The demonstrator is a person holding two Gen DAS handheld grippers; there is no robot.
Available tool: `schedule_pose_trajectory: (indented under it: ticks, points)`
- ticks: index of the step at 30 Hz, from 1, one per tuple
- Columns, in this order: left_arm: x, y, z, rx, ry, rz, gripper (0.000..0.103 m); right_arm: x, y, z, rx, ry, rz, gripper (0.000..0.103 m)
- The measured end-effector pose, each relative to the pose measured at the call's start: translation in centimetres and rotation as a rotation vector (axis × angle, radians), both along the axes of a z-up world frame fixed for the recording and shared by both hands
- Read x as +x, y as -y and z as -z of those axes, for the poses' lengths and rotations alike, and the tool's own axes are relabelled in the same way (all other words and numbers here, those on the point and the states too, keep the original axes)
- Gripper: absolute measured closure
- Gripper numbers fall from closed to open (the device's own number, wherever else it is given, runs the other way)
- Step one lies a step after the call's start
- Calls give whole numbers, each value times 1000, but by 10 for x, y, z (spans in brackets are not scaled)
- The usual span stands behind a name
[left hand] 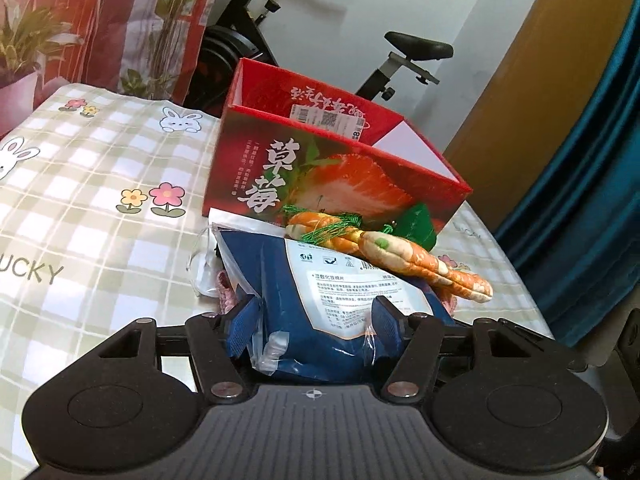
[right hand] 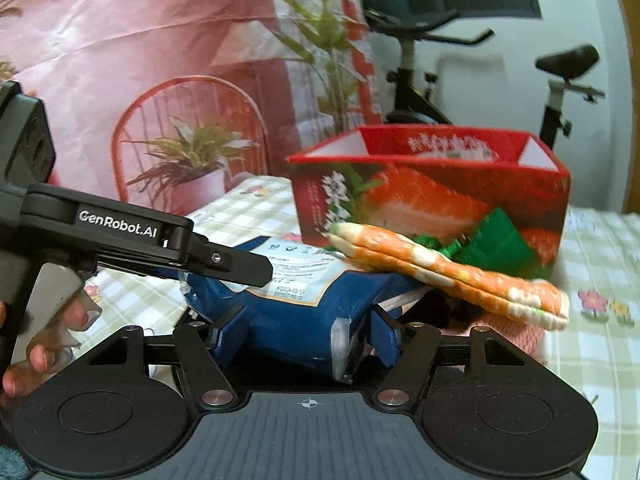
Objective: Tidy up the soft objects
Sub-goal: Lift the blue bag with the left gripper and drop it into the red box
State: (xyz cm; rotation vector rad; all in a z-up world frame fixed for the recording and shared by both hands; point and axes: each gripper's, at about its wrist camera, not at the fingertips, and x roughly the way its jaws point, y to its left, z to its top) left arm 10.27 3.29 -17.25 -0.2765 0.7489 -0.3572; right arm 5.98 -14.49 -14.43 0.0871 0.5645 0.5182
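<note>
Both my grippers are on the same thing here. My left gripper (left hand: 316,322) has its blue pads on either side of the blue packet (left hand: 320,312), and they look pressed into the plastic wrap, so I'd call that a grip at a medium spread. My right gripper (right hand: 306,332) is clamped on the same blue packet (right hand: 296,320) from another angle, pads squeezing its crinkled end. In the right wrist view you can see my left gripper (right hand: 256,270) coming in from the left with my fingers (right hand: 40,356) on its handle.

Lying across the top of the packet is a bundle of orange stuffed carrots (left hand: 404,258) with green tassel tops, one end sticking out past the packet's edge. Something pink and knitted (left hand: 224,284) peeks out under the packet.

Just behind all that sits the red strawberry box (left hand: 332,168), open on top, right up against the carrots. Everything's on a checked tablecloth (left hand: 80,200) with bunnies and flowers. An exercise bike (left hand: 400,52) stands in the background.
</note>
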Motion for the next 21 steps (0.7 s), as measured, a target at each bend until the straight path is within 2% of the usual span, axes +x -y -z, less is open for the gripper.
schedule_pose_trajectory:
  ticks: [2,6,12,17,21]
  points:
    - [-3,-4,-5,-16,6,-1,39,-3,-1,-6,-3,19,-11,41]
    - [-14,-6,-25,-14,84,32,39,-9,-2,-20,-1,57,-27,42]
    - [-26,-2,-60,-18,182,68,39,-10,3,-48,64,93,-20,42]
    - [-28,0,-86,-27,249,77,38,-10,7,-78,79,170,-21,42]
    - [-21,1,-105,-71,285,93,32,-2,13,-102,82,240,-24,42]
